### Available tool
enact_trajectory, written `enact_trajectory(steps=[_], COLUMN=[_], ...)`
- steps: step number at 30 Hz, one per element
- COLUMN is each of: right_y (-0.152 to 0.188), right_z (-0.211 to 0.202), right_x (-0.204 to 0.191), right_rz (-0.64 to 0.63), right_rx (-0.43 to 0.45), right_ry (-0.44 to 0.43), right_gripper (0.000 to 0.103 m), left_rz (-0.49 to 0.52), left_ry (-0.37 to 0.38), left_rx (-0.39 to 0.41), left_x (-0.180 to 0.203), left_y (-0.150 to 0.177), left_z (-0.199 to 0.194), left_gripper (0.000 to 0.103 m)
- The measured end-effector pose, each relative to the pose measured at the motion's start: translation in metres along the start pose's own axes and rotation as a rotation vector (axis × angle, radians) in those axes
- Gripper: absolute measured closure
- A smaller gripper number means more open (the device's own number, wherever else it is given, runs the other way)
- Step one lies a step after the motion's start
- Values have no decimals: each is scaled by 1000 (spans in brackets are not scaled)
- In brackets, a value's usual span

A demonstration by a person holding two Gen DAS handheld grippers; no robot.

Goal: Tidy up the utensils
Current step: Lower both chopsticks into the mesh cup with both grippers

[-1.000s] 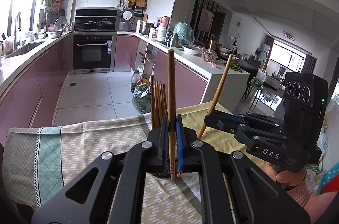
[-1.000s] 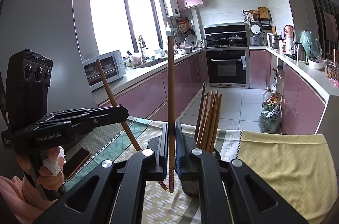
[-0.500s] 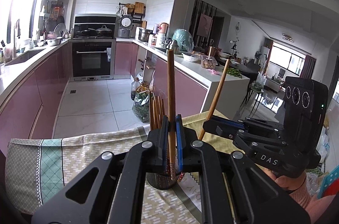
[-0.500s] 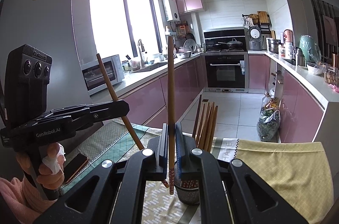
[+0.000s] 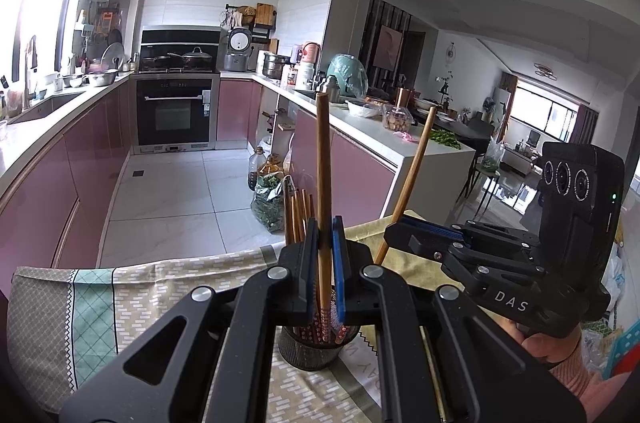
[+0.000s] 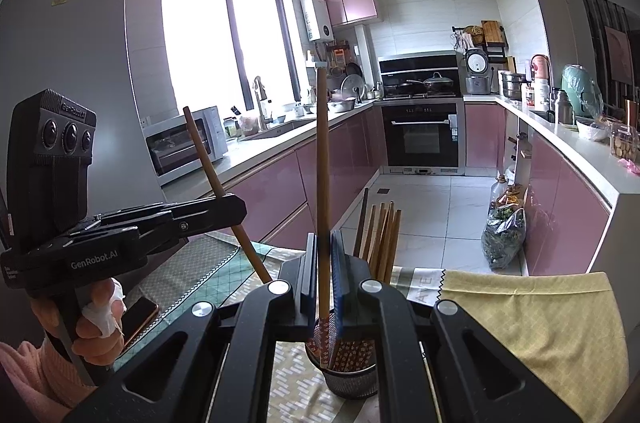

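Note:
My left gripper [image 5: 325, 263] is shut on a brown chopstick [image 5: 323, 175] that stands upright, its patterned lower end at the mouth of a dark mesh holder [image 5: 310, 351]. Several chopsticks [image 5: 298, 211] stand in that holder. To the right, my right gripper [image 5: 404, 235] holds a tilted chopstick [image 5: 412, 183]. In the right wrist view the right gripper [image 6: 325, 275] is shut on its upright chopstick [image 6: 322, 163] above the holder [image 6: 352, 379] and its chopsticks [image 6: 382, 235]. The left gripper [image 6: 224, 211] grips its chopstick [image 6: 212, 175] at the left.
The holder stands on a table with a patterned green-and-beige cloth [image 5: 120, 303] and a yellow cloth [image 6: 540, 323]. A phone [image 6: 138, 315] lies on the cloth near the person's left hand [image 6: 96, 327]. Pink kitchen cabinets and a tiled floor lie beyond the table's edge.
The mesh holder has come into view beneath both grippers' fingers as the views shifted upward. Both chopsticks stay gripped upright.

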State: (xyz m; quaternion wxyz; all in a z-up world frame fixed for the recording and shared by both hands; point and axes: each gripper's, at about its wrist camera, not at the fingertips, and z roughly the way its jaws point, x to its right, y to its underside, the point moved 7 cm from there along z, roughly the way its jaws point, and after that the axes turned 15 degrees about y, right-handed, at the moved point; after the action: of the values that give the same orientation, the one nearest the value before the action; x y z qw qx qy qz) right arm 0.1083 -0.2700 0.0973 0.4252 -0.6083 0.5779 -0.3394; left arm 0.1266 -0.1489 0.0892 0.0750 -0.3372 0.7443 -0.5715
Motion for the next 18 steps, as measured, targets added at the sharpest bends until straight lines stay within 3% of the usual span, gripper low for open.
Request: enact_trajectory(steps=[18], right_y=[-1], right_z=[17], right_x=[9], right_rz=[19], right_rx=[-29], right_ry=[6], right_gripper=[97], left_rz=[-14], left_ry=[9], left_rx=[-25], left_x=[-13], left_y=[-8], left_z=[6], left_gripper=[96])
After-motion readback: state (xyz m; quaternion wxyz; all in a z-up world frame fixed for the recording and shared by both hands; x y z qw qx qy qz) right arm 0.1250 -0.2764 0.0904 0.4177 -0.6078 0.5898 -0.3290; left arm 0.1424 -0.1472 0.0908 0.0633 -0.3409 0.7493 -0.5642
